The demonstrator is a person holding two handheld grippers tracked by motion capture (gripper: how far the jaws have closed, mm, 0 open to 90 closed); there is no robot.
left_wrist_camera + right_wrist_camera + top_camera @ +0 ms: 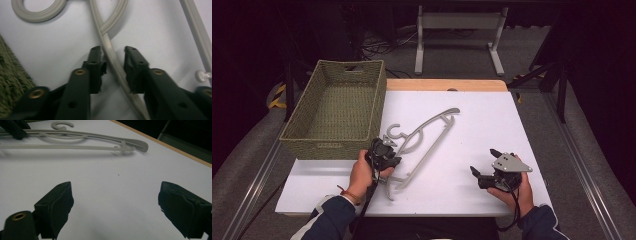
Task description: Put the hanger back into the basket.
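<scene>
- White tabletop [492, 130] carries the work, with dark floor around it and a woven green basket [337, 107] standing at its far left corner.
- Lying flat near the middle is a grey plastic clothes hanger [424, 135], just right of the basket.
- Its long axis runs diagonally, from the near-left end by the person's left hand up to the far-right tip; the hook [394, 132] points toward the basket.
- In the left gripper view, the left gripper [113, 53] straddles one thin arm of the hanger: the jaws stand narrow on either side of the bar, a sliver of gap showing, not yet pressing.
- The right gripper [484, 162] rests well right of the hanger, jaws spread wide and empty.
- Risks, as I judge them: the bar is slim and smooth, so an off-centre pinch could let it slide out or pivot.
- Lifting from one end would likely make the far tip droop, swing, or catch the basket rim.
</scene>
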